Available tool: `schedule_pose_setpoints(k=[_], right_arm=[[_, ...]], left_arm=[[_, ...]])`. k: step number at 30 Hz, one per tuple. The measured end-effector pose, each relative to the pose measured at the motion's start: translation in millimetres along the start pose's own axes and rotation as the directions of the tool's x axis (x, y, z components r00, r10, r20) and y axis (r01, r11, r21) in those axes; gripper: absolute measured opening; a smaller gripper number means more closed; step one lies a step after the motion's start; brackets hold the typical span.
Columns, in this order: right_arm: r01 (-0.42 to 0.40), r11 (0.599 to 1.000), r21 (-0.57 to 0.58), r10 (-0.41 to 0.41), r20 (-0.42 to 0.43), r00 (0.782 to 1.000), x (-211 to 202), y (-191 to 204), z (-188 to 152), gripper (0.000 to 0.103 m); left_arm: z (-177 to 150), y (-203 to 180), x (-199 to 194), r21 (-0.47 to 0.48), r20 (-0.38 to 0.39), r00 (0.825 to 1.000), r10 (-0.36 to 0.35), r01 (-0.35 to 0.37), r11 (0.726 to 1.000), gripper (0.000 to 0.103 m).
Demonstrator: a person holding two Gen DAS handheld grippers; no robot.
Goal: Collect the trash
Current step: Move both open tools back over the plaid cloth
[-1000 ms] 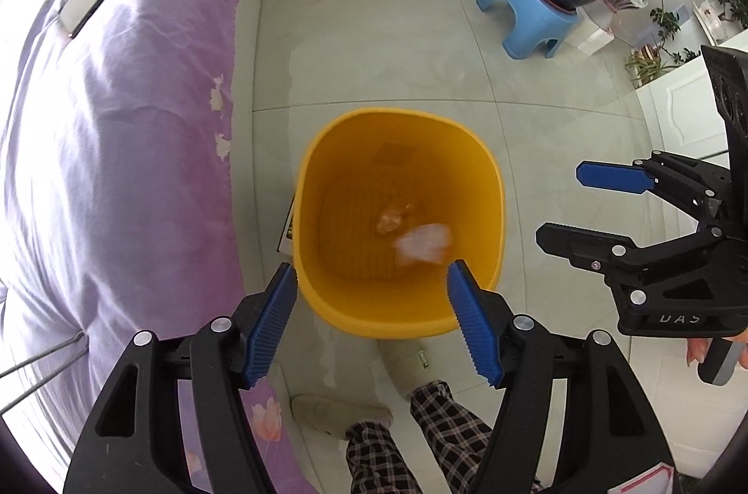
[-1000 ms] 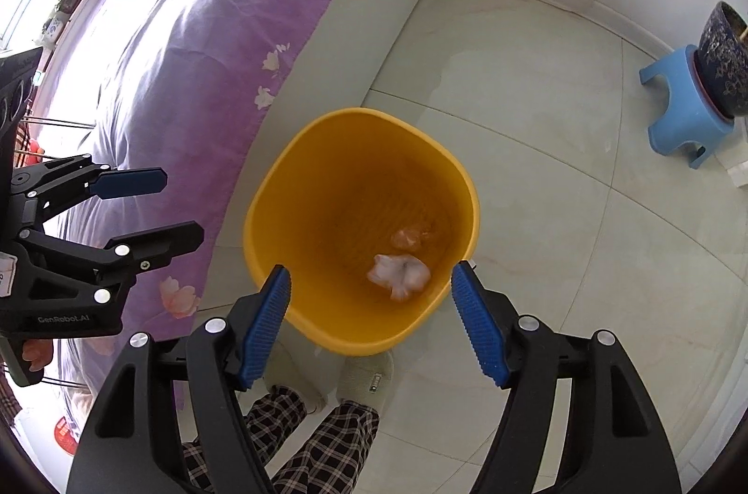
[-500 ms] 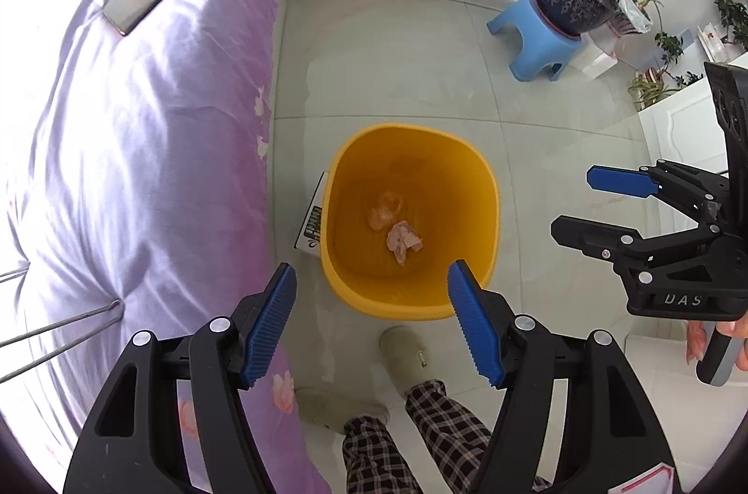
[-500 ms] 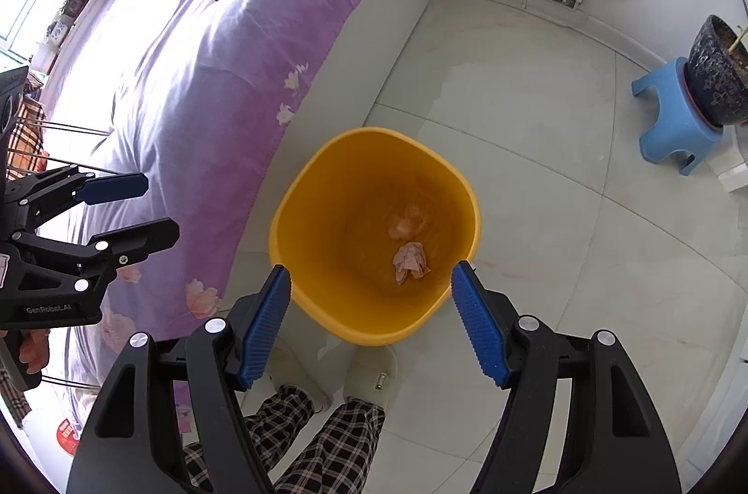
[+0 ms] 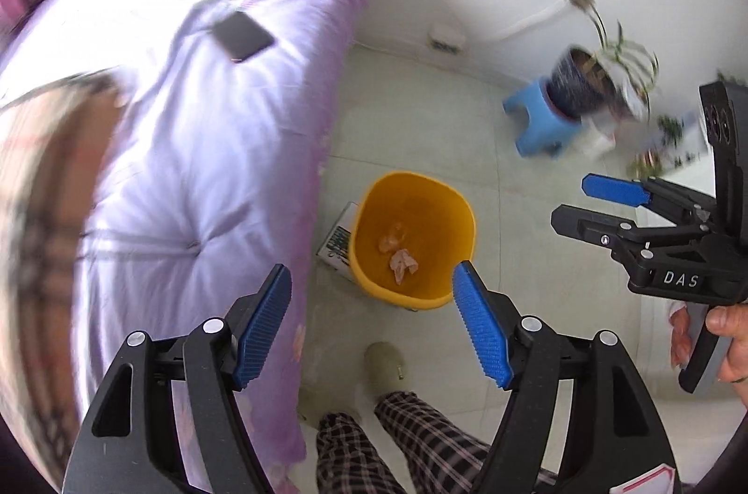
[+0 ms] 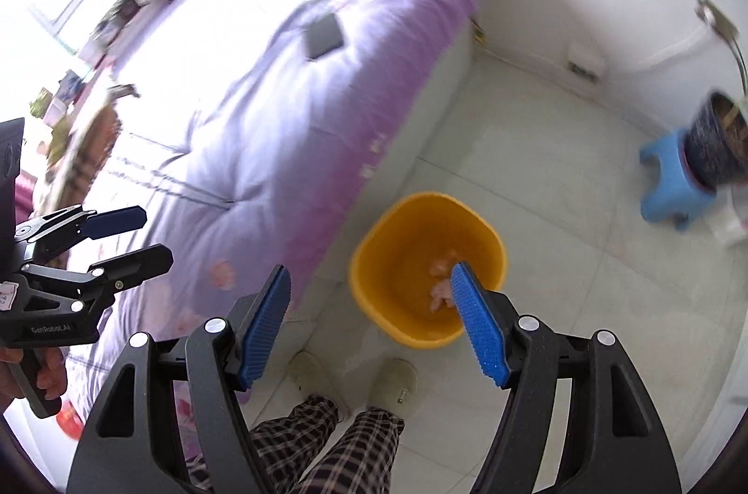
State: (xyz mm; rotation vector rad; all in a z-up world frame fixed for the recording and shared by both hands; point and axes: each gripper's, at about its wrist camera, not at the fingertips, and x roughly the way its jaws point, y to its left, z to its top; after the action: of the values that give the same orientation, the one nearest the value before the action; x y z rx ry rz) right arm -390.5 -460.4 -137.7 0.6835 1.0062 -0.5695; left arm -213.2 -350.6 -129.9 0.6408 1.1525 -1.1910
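Now both grippers hang high above the bin (image 5: pixel 411 241), pointing steeply down. Left gripper (image 5: pixel 371 328): jaws opening, nothing between them. Right gripper (image 6: pixel 371 328): jaws released, empty too. Two trash wads (image 5: pixel 403 262) lie inside the bin at 12 o'clock, likely just dropped there.

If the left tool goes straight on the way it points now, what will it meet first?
Probably the yellow bin, near its front rim or just inside, where the crumpled paper lies. The left tool is open and still opening, with nothing between its pads. Depth is unclear, so it could instead hit the floor before the bin.
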Motion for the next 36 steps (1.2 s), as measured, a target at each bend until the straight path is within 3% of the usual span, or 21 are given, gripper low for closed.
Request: schedule_pose_setpoints(k=[6,10,12,17,21,24,29,32,36], right_arm=[[-0.065,0.985,-0.158,0.073,0.041,0.996,-36.8,68.4,14.4,0.072],[-0.087,0.955,-0.284,0.114,0.082,0.99,-53.8,122.1,20.9,0.073],[-0.104,0.935,-0.34,0.152,0.116,0.982,-62.3,148.0,22.5,0.08],[-0.176,0.866,-0.469,0.273,0.147,0.951,-72.7,209.9,26.8,0.082],[-0.256,0.81,-0.527,0.355,0.094,0.93,-64.5,259.8,29.7,0.087],[-0.28,0.764,-0.581,0.374,0.047,0.926,-55.5,291.6,22.9,0.087],[-0.287,0.698,-0.657,0.381,0.001,0.924,-35.4,340.1,15.4,0.087],[-0.296,0.686,-0.665,0.378,-0.021,0.925,-21.4,362.3,19.4,0.087],[-0.301,0.673,-0.675,0.364,-0.052,0.93,-2.2,383.0,23.5,0.087]], left_arm=[[-36.5,33.6,-63.6,-0.175,0.09,0.992,0.09,-0.073,0.982,0.072],[-67.3,61.1,-99.5,-0.312,0.133,0.976,0.175,-0.126,0.942,0.073],[-82.9,75.5,-113.8,-0.382,0.144,0.965,0.217,-0.148,0.912,0.073],[-125.4,112.6,-143.8,-0.549,0.148,0.934,0.326,-0.196,0.812,0.078],[-159.9,151.9,-160.1,-0.661,0.121,0.912,0.393,-0.221,0.717,0.08],[-184.3,180.0,-168.9,-0.727,0.093,0.896,0.435,-0.238,0.644,0.085],[-214.8,217.5,-180.0,-0.792,0.047,0.878,0.476,-0.258,0.554,0.086],[-226.5,239.0,-181.1,-0.814,0.032,0.873,0.487,-0.261,0.519,0.087],[-228.2,259.9,-174.6,-0.798,0.016,0.861,0.508,-0.295,0.525,0.094]])
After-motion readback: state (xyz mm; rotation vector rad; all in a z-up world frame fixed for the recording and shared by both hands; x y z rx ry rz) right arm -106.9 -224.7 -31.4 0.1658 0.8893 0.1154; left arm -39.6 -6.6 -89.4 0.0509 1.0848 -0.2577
